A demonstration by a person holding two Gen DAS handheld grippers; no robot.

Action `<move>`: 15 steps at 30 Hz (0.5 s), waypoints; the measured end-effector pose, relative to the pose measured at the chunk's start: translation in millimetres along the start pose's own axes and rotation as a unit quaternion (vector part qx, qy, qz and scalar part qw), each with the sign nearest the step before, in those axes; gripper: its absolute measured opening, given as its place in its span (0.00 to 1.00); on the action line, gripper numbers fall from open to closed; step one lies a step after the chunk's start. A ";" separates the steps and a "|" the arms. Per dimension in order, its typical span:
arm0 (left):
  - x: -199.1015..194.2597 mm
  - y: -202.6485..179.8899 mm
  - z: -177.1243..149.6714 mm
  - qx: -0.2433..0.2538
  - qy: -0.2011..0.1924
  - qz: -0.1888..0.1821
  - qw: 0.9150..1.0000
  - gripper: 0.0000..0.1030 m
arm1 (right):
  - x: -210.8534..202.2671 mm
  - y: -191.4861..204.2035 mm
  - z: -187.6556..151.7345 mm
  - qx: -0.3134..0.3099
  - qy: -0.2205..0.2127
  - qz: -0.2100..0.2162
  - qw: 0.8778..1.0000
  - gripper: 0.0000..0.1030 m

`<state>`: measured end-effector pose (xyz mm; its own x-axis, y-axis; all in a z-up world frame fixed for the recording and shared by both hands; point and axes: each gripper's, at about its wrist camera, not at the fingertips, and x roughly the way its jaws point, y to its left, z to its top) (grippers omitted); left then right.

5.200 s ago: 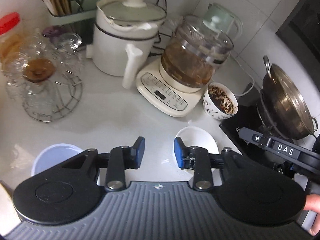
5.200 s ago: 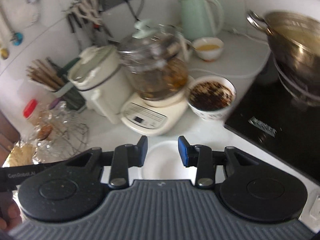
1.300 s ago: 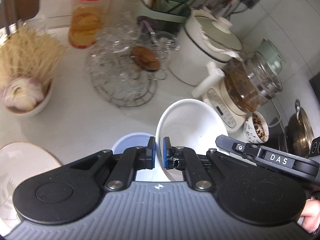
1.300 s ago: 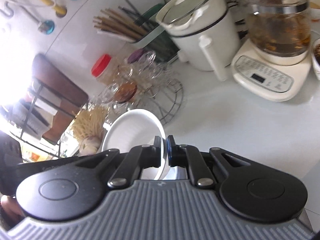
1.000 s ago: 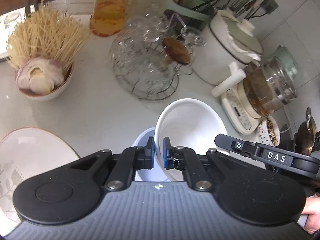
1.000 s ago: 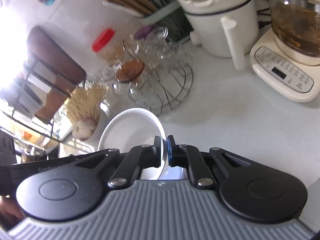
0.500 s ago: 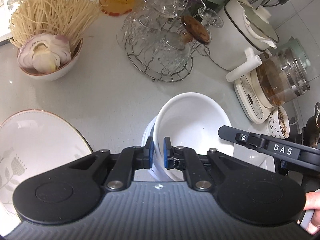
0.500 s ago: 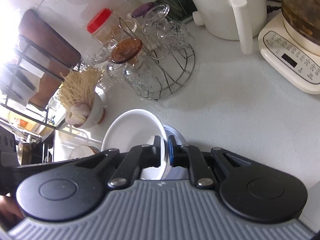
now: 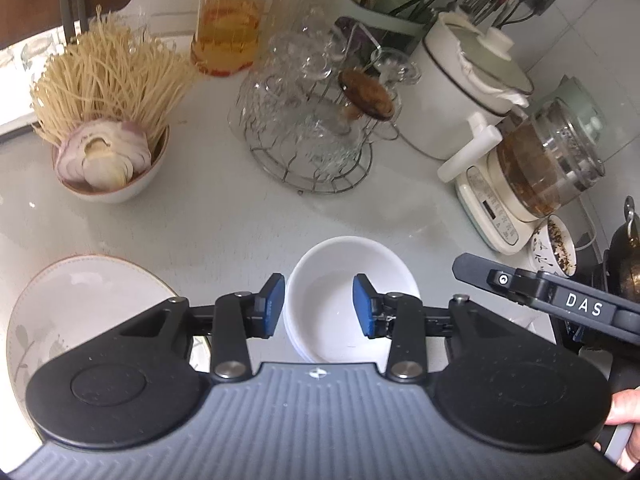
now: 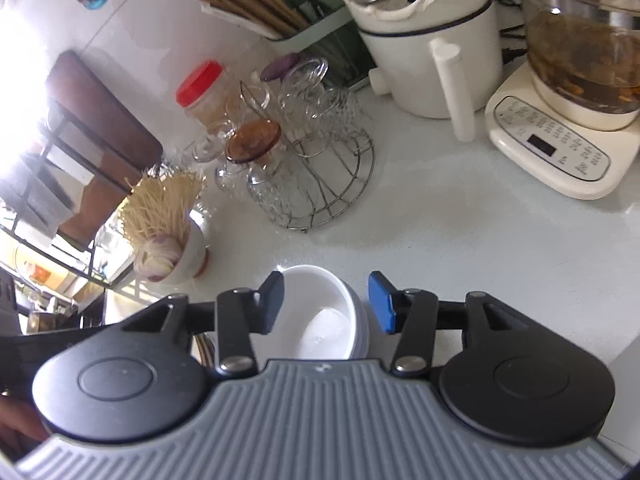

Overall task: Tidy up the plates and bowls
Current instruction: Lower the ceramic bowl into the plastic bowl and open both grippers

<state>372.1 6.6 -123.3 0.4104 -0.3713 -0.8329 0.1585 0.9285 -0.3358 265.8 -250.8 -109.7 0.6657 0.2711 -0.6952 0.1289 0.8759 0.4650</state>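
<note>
A white bowl (image 9: 344, 280) sits nested in a pale blue bowl (image 9: 294, 346) on the grey counter, just ahead of both grippers. My left gripper (image 9: 319, 306) is open and empty, its jaws either side of the bowl's near rim. My right gripper (image 10: 326, 304) is open and empty above the same white bowl (image 10: 320, 320), whose blue outer bowl (image 10: 362, 334) shows at its right edge. A large white plate with a leaf print (image 9: 80, 292) lies at the left.
A bowl of noodles and sliced onion (image 9: 104, 152) stands at the left. A wire rack of glasses (image 9: 312, 136), a red-lidded jar (image 9: 228, 24), a white cooker (image 9: 464, 88) and a glass kettle (image 9: 536, 168) line the back. A patterned bowl (image 9: 554, 246) and a wok (image 9: 628, 256) are at the right.
Both grippers have opened and let go of the white bowl's rim. The bowl has dropped from tilted to level inside the blue bowl.
</note>
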 end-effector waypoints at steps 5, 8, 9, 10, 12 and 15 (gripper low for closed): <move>-8.7 -0.5 -4.9 0.017 -0.007 -0.007 1.000 0.47 | -11.9 3.2 -10.4 0.006 -0.017 -0.010 1.000 0.49; -13.7 1.8 -10.0 0.026 -0.008 -0.010 1.000 0.47 | -18.5 8.3 -17.7 0.003 -0.027 -0.022 0.999 0.49; -15.5 2.8 -11.8 0.031 -0.008 -0.011 0.999 0.47 | -20.4 9.8 -20.2 0.004 -0.030 -0.024 0.999 0.49; -17.6 3.8 -13.8 0.035 -0.010 -0.010 0.999 0.47 | -22.0 11.5 -22.6 0.005 -0.033 -0.028 0.999 0.49; -22.5 6.7 -18.6 0.043 -0.013 -0.011 0.999 0.47 | -23.7 14.1 -27.3 0.011 -0.036 -0.035 0.999 0.49; -28.1 11.1 -26.6 0.057 -0.016 -0.010 0.998 0.47 | -25.4 16.8 -32.6 0.016 -0.039 -0.044 0.998 0.49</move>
<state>338.5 27.2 -115.4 0.4337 -0.3906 -0.8120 0.2669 0.9164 -0.2982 227.0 -230.0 -102.1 0.7063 0.1597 -0.6897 0.2124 0.8815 0.4217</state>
